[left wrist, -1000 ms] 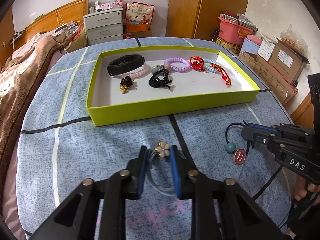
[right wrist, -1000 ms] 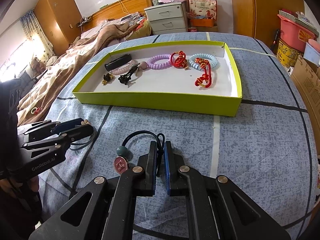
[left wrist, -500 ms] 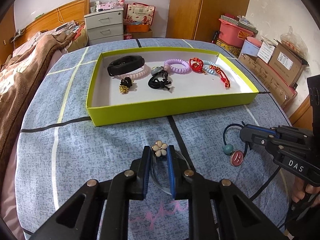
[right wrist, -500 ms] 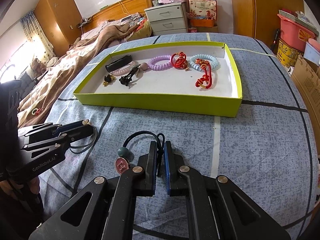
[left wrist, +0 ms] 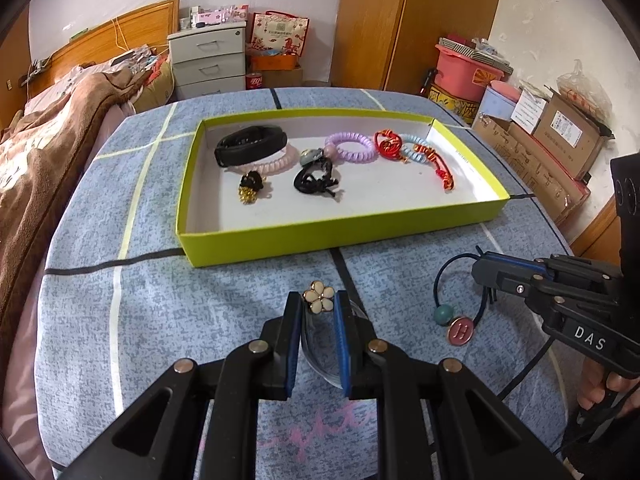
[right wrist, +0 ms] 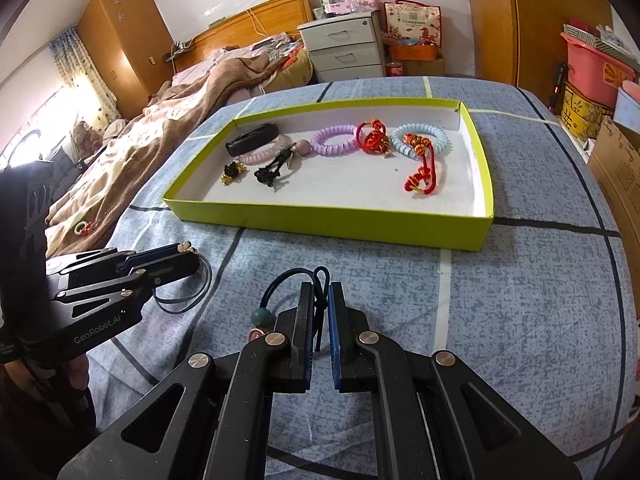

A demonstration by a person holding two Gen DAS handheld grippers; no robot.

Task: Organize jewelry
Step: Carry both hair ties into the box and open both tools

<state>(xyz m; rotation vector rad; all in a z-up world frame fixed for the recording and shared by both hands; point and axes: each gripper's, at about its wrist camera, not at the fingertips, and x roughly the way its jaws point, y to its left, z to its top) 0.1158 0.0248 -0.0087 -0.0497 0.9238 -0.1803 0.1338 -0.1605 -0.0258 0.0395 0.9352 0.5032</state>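
A yellow-green tray on the blue bedspread holds several hair ties and bracelets. My left gripper is shut on a grey hair tie with a cream flower charm, held just above the bedspread in front of the tray; its loop hangs below the fingers. My right gripper is shut on a dark blue hair tie with a teal bead and a pink round charm dangling, to the right of the left gripper.
The tray holds a black band, pink and purple coil ties, a light blue coil, red knotted cords, a black bow tie and a gold charm. A brown blanket lies left; boxes stand right.
My left gripper has closed on the flower hair tie and lifted it off the bedspread. My right gripper has kept its hold and raised the blue tie a little.
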